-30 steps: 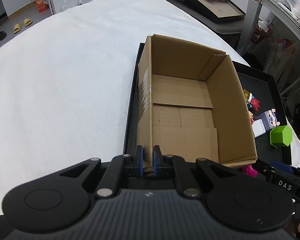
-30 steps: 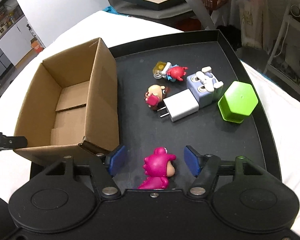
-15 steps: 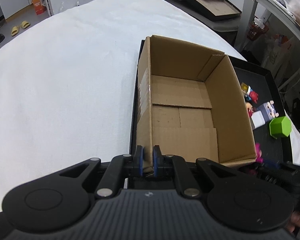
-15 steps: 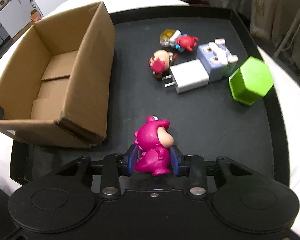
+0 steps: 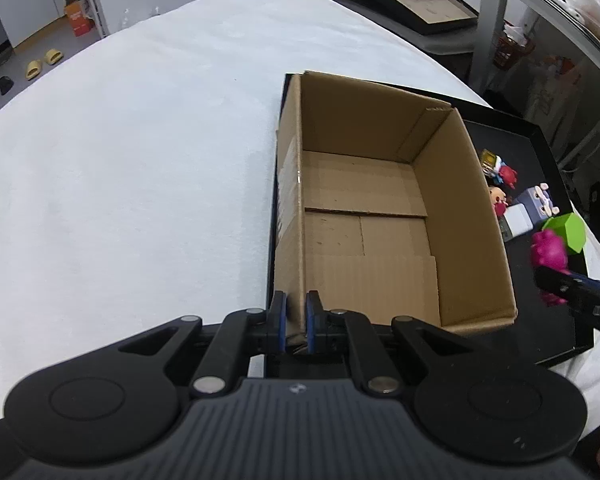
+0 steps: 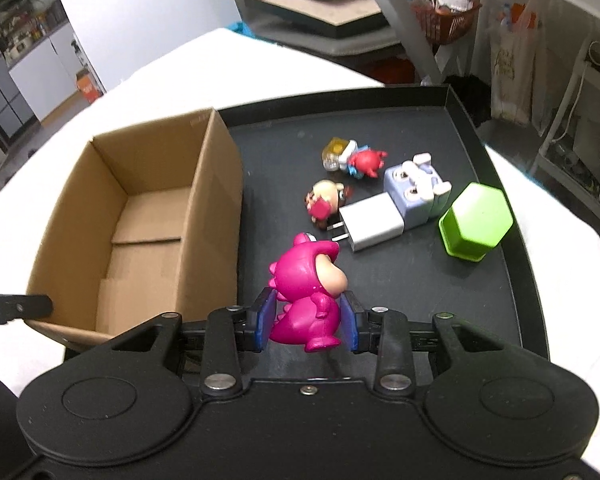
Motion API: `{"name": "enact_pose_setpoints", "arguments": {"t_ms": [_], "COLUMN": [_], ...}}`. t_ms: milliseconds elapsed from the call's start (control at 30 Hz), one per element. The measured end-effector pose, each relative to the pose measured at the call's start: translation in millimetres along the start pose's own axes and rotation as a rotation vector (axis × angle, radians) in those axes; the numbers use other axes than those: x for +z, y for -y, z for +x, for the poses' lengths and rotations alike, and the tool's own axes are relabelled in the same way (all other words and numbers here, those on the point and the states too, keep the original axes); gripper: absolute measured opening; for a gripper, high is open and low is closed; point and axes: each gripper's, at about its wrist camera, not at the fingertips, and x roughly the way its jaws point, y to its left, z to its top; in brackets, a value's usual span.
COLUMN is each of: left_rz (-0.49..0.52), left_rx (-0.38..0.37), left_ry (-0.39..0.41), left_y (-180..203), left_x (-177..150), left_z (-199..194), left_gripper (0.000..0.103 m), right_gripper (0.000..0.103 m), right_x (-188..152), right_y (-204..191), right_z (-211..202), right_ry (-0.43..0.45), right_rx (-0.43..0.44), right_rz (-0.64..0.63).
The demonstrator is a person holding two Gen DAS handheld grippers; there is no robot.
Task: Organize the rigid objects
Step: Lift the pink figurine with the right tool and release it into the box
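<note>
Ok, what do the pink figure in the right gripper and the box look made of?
Pink figure: probably glossy moulded plastic, with shiny highlights on its smooth curves. Box: plain matte corrugated cardboard, brown, with fluted ribbing on its inner flap and creased fold lines.

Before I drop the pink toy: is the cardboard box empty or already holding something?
Empty. In both wrist views the cardboard box shows only its bare flaps; the pink toy is outside it, gripped in the right gripper.

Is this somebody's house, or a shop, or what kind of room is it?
Probably a lived-in workroom or storage room: slippers on the floor, cluttered shelves with hanging bags, and a table under a white cloth.
</note>
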Motion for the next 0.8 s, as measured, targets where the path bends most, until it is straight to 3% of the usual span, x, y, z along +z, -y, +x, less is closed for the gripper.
{"name": "enact_pose_setpoints", "arguments": {"t_ms": [433, 800], "left_rz": [0.014, 0.027], "left_rx": [0.008, -0.012], "left_ry": [0.025, 0.021], "left_y": [0.0, -10.1], "left_x": [5.4, 4.9], "left_z": [-6.9, -3.2], "left_gripper": [0.008, 0.013], "right_gripper": [0.034, 0.034], "right_x": [12.9, 23.6], "right_y": [-6.4, -44.4], "right_z": [-36.0, -46.7], "right_ry": [0.119, 0.181], "right_rx": [0.081, 0.143], "right_rz": [0.035, -0.007]}}
